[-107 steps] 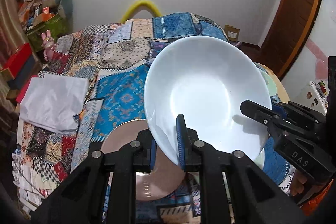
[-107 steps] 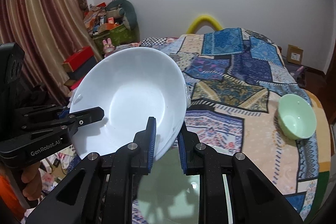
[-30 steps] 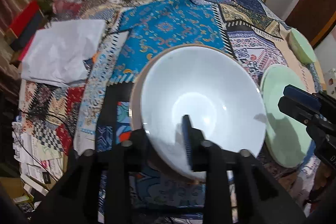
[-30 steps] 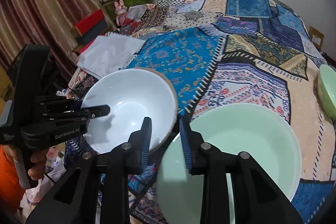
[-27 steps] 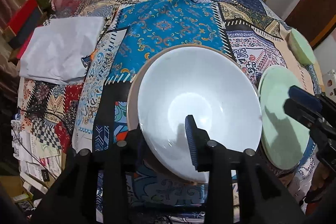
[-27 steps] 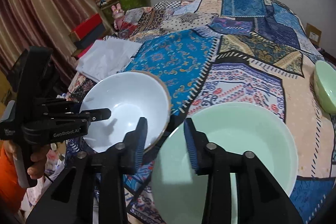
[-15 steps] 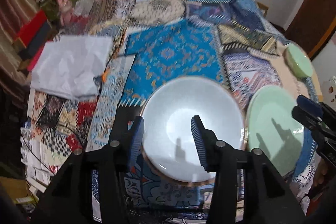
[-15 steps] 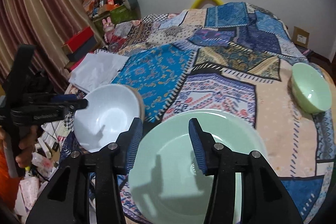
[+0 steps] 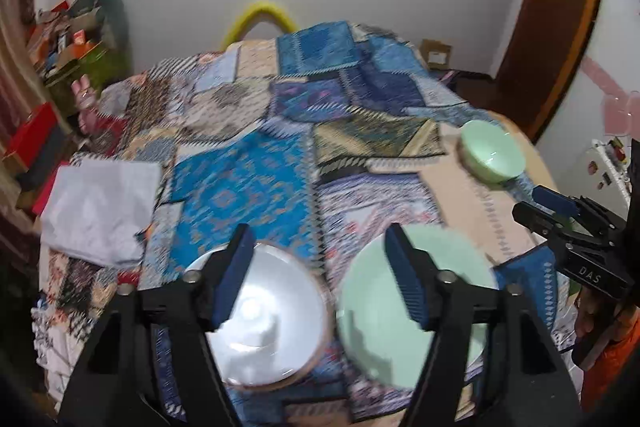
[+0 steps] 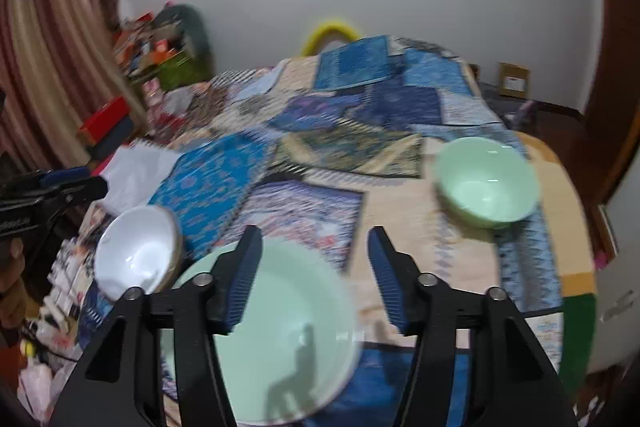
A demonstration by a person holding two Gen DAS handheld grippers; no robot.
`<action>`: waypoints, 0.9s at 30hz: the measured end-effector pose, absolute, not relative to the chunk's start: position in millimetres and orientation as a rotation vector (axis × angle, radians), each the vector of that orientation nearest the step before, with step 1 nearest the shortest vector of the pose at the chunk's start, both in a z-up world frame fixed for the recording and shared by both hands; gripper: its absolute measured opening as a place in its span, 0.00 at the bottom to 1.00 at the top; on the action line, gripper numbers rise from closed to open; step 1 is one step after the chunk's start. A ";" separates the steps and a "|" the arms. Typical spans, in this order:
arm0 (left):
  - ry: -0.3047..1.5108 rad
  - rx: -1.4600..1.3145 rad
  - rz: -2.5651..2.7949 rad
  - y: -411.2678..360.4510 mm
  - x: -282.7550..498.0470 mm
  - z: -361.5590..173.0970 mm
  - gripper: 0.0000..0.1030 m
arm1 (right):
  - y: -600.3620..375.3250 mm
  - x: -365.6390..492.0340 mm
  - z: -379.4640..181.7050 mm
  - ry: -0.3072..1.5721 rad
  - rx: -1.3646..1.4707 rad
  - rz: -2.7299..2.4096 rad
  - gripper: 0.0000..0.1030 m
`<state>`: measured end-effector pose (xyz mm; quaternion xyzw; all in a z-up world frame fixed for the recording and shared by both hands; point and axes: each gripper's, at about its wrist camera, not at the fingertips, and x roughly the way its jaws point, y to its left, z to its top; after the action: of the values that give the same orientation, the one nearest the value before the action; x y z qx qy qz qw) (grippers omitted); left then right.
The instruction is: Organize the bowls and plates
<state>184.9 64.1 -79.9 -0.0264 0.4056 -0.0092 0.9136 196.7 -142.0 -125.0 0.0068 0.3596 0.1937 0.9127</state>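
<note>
A white bowl (image 9: 272, 315) sits on a pink plate (image 9: 320, 339) at the near left of the quilted surface. It also shows in the right wrist view (image 10: 136, 255). A large pale green plate (image 9: 384, 327) lies beside it, seen also in the right wrist view (image 10: 288, 343). A small green bowl (image 9: 492, 157) stands farther right, also in the right wrist view (image 10: 486, 183). My left gripper (image 9: 324, 281) is open and empty above the gap between white bowl and green plate. My right gripper (image 10: 314, 277) is open and empty above the green plate.
A folded white cloth (image 9: 100, 207) lies at the left of the patchwork quilt (image 9: 248, 187). Boxes and clutter (image 10: 160, 55) stand by the curtain at the far left. A wooden door frame (image 9: 560, 27) rises on the right.
Both grippers let go of the white bowl, which now rests on the pink plate. Both opened wide, rose and drew back, tilting up toward the far wall.
</note>
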 end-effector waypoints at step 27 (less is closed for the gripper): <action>0.837 0.048 -0.216 -90.8 291.5 -102.7 0.71 | -281.5 267.4 -155.9 0.772 0.078 0.130 0.59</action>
<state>291.5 -90.8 -102.7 0.0234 0.4055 -0.1045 0.9078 267.4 -281.5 -155.9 0.0382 0.3762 0.0632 0.9236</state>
